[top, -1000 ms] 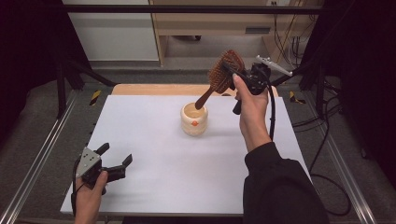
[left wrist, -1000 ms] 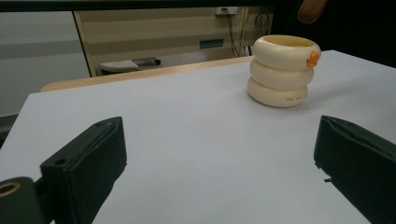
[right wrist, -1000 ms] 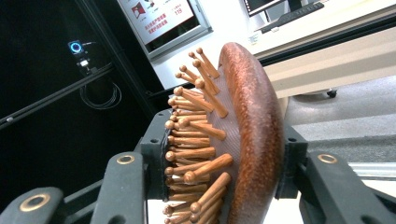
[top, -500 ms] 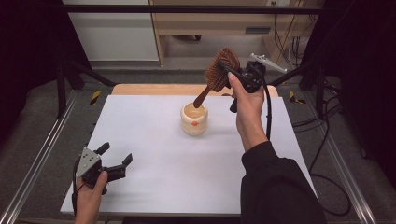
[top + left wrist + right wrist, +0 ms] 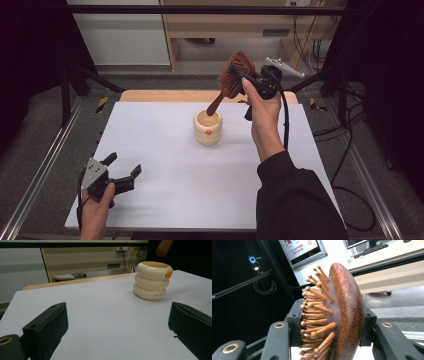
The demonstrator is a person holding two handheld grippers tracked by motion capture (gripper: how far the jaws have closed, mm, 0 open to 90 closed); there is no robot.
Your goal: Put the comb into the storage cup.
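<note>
Hairbrush [image 5: 234, 75] status: wooden paddle type with wooden pins, gripped by its head in your right gripper [image 5: 246, 79]. In the right gripper view the two black fingers [image 5: 295, 322] press on the head [image 5: 342, 312] from either side, one against the pin face, one against the smooth back. In the high view the brush hangs tilted, head up and toward the far edge, handle tip slanting down toward the cream ringed cup [image 5: 208, 127], which stands upright near the middle of the white counter [image 5: 165, 150]. The tip sits just above the cup's mouth; I cannot tell whether it has crossed the rim yet. The left gripper view also catches the brown handle tip [image 5: 164, 247] above the cup [image 5: 152, 280], apart from it.

Step in hand, by my reading: you are placing the brush, handle first, into the cup. Insertion not yet done.

Next move calls for bringing the handle more upright and centring the tip over the opening before you lower. The cup looks light and nothing braces it, so a tip catching the rim could tip or shove it.

Left gripper [image 5: 121, 172]: your hand rests it at the near left corner of the counter, fingers [image 5: 47, 327] spread apart with nothing between them, well apart from the cup. You could use it to steady the cup if the handle drags.
</note>
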